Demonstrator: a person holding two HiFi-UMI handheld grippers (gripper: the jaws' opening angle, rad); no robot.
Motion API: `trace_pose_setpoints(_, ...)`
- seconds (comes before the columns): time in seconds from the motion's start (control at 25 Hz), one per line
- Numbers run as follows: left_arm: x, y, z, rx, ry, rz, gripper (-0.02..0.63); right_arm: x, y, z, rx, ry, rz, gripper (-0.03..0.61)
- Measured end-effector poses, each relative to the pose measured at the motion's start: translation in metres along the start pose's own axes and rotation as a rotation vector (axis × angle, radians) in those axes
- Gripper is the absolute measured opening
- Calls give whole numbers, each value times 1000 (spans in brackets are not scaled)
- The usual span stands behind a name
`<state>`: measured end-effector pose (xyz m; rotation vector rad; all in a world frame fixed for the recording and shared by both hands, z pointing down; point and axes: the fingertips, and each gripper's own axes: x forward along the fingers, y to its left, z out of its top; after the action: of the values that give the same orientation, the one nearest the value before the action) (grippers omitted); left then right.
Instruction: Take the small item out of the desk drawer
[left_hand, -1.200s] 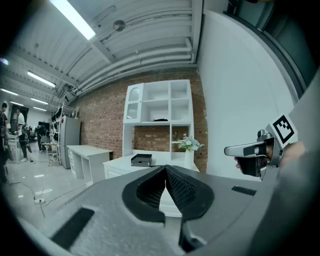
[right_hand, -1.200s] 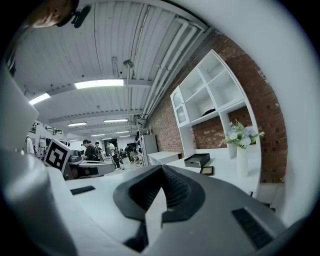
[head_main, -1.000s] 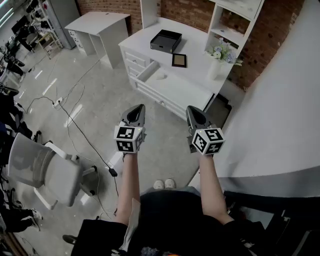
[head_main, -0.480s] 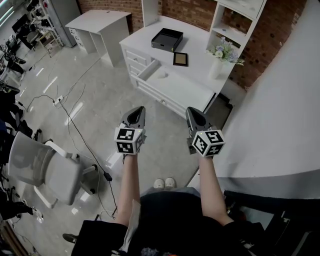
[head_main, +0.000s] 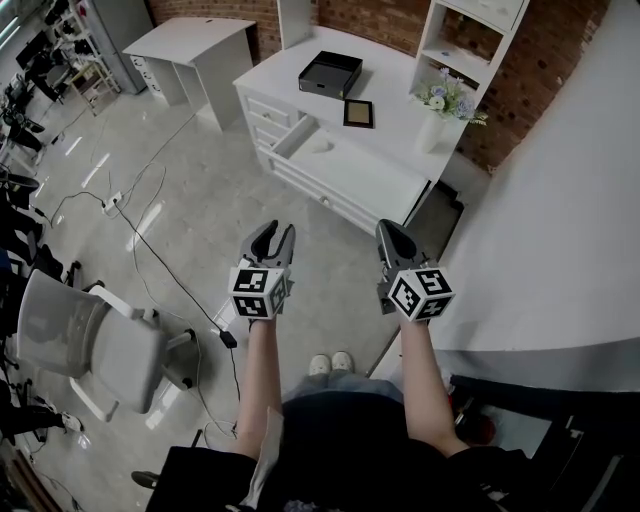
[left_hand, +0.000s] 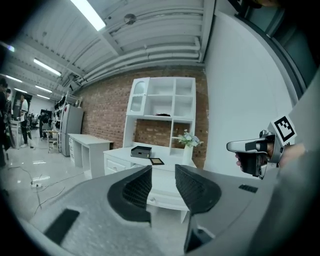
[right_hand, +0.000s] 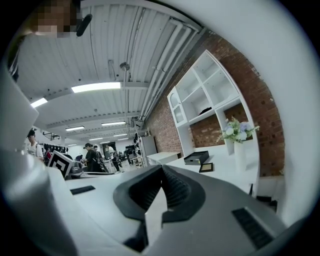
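A white desk (head_main: 372, 172) stands across the floor ahead, its top left drawer (head_main: 294, 139) pulled open. I cannot make out any small item inside it from here. My left gripper (head_main: 272, 240) is held in the air well short of the desk; its jaws are opening with nothing between them. In the left gripper view the left gripper (left_hand: 162, 182) points at the desk (left_hand: 156, 172). My right gripper (head_main: 395, 238) hovers beside it, shut and empty, and the right gripper (right_hand: 161, 172) shows its pads meeting.
On the desk lie a black tray (head_main: 330, 72), a dark framed picture (head_main: 358, 113) and a vase of flowers (head_main: 440, 105) under a shelf unit. A grey chair (head_main: 85, 340) and floor cables (head_main: 150, 235) are at the left. A white partition (head_main: 560, 220) rises at the right.
The left gripper's jaws have parted from shut. The right gripper stays shut. Both grippers sit slightly lower in the head view.
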<state>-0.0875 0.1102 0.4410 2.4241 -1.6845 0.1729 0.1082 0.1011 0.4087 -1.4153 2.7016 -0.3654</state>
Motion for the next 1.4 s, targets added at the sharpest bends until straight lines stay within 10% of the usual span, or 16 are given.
trace_pose_setpoints(0.28, -16, 13, 2, -10, -27, 14, 232, -9, 6, 3, -5, -18, -31, -2)
trace_pose_setpoints(1.4, 57, 86, 31, -6, -78, 47, 238, 90, -35, 23, -6, -58, -35, -2)
